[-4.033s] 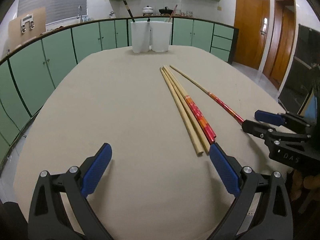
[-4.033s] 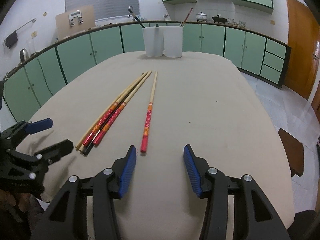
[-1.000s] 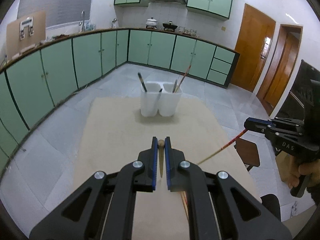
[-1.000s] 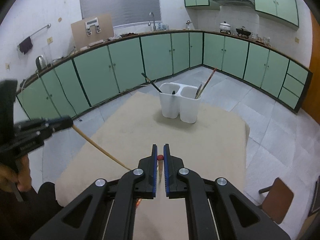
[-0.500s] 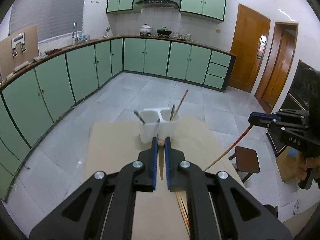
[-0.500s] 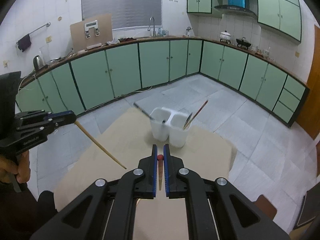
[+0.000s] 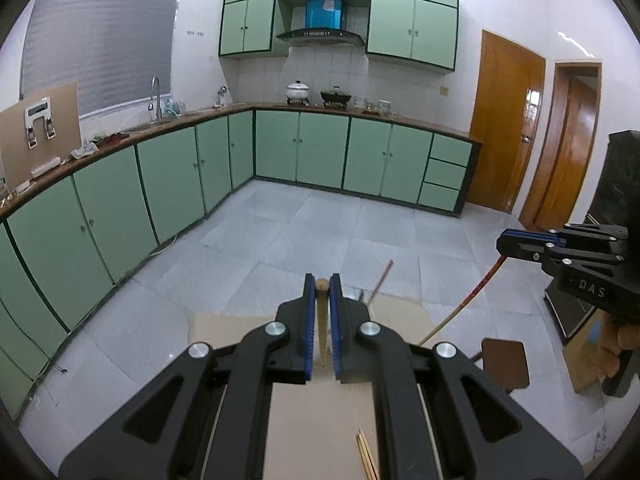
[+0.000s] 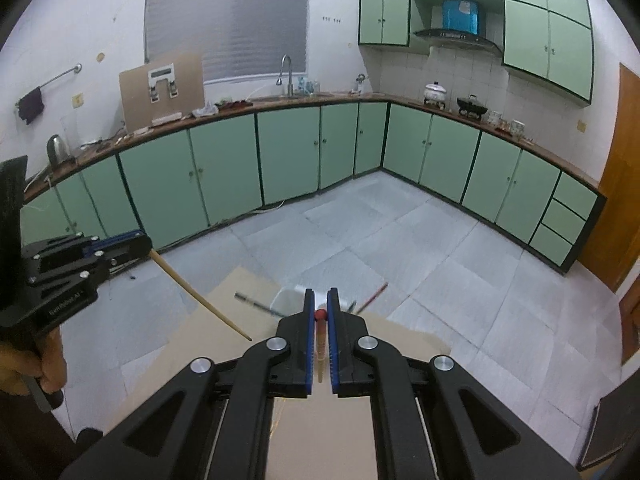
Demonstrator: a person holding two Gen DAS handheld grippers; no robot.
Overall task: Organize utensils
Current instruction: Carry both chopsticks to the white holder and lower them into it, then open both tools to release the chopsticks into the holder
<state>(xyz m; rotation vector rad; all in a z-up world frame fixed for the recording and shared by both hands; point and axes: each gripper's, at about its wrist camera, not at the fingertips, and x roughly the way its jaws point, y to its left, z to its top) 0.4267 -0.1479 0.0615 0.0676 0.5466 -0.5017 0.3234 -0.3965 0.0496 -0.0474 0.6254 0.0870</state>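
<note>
We hold the left gripper (image 7: 322, 286) high above the beige table (image 7: 320, 420), its blue-padded jaws nearly closed on a plain pale wooden chopstick (image 7: 321, 320). The rounded butt end sits level with the jaw tips; the shaft runs back between the pads. From the right wrist view the same stick (image 8: 200, 294) slants down from the clamp toward the table's left edge, tip free in the air.

The right gripper (image 8: 318, 312) is likewise pinched almost shut, on a red-ended wooden chopstick (image 8: 320, 332), its red end between the pads a little behind the tips. In the left wrist view that stick (image 7: 464, 304) hangs diagonally down from the jaws toward the table's far right corner.

The white two-compartment utensil holder (image 8: 294, 296) stands near the table's far edge, mostly hidden behind the right gripper's fingers; a dark utensil (image 8: 258, 303) and a red-tipped stick (image 8: 370, 294) lean out of it. Loose pale chopsticks (image 7: 366, 456) lie on the table near its near edge, partly hidden by the gripper body.
</note>
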